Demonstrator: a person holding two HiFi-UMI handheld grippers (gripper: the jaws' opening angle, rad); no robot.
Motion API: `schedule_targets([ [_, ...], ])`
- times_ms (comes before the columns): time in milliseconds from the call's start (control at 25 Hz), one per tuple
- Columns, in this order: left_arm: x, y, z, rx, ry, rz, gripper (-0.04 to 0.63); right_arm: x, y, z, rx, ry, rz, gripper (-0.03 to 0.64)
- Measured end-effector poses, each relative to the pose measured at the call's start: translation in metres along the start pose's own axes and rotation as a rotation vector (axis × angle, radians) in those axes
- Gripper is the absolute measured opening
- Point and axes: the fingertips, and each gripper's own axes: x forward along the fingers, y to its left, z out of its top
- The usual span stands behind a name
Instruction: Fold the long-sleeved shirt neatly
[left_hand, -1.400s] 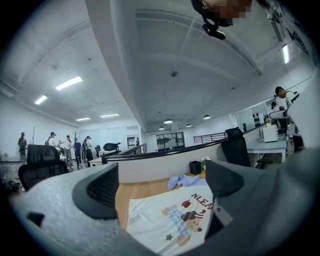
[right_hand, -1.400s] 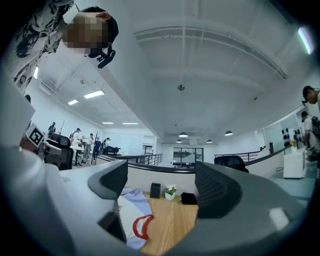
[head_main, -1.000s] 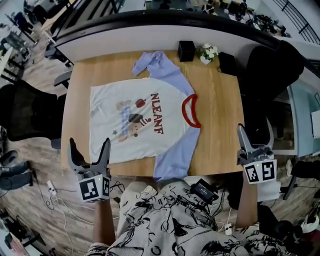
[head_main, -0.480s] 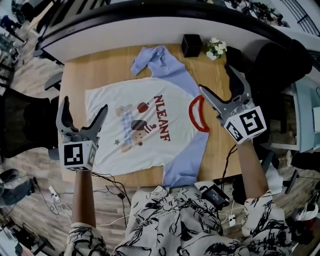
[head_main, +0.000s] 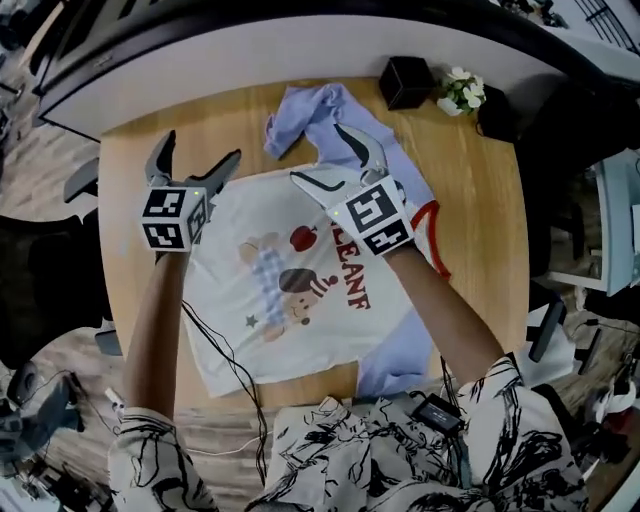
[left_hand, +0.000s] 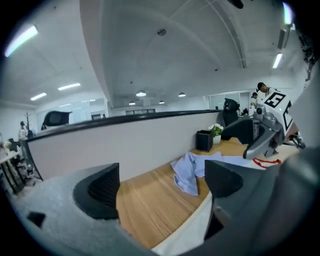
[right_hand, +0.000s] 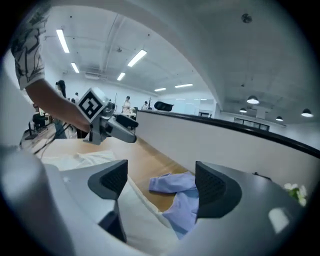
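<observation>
Holding left gripper (head_main: 200, 150) and right gripper (head_main: 322, 152) above long-sleeved shirt (head_main: 290, 300) on wooden table (head_main: 480, 200), with jaws of both spread wide, empty.

Open-plan office: strip ceiling lights (right_hand: 62, 40), partition wall (left_hand: 150, 140), wooden desk (head_main: 480, 195)
</observation>
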Motion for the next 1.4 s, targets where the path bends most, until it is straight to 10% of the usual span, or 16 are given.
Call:
schedule_targets([
  [320,0.121,0.002,-0.057,-0.004,0.142,-0.205,0.473,0.112,0.017,-0.071,-0.017,0.199,-0.006,0.344],
  [720,0.182,-0.046,-0.087,0.167,0.329,-0.599,0.157,0.151,0.014,-0.1,-0.096,0.375,-0.016,0.095],
  [1000,0.185,-0.055,-0.102,0.164,0.409,-0.636,0.053,0.135,0.004,-0.094,-0.017,0.317,-0.046,0.023],
  [1400,0.134,-0.055,-0.027,-0.336,0.217,-0.524,0.009,0.061,-0.089,-0.036,0.338,0.083,-0.029,0.023],
])
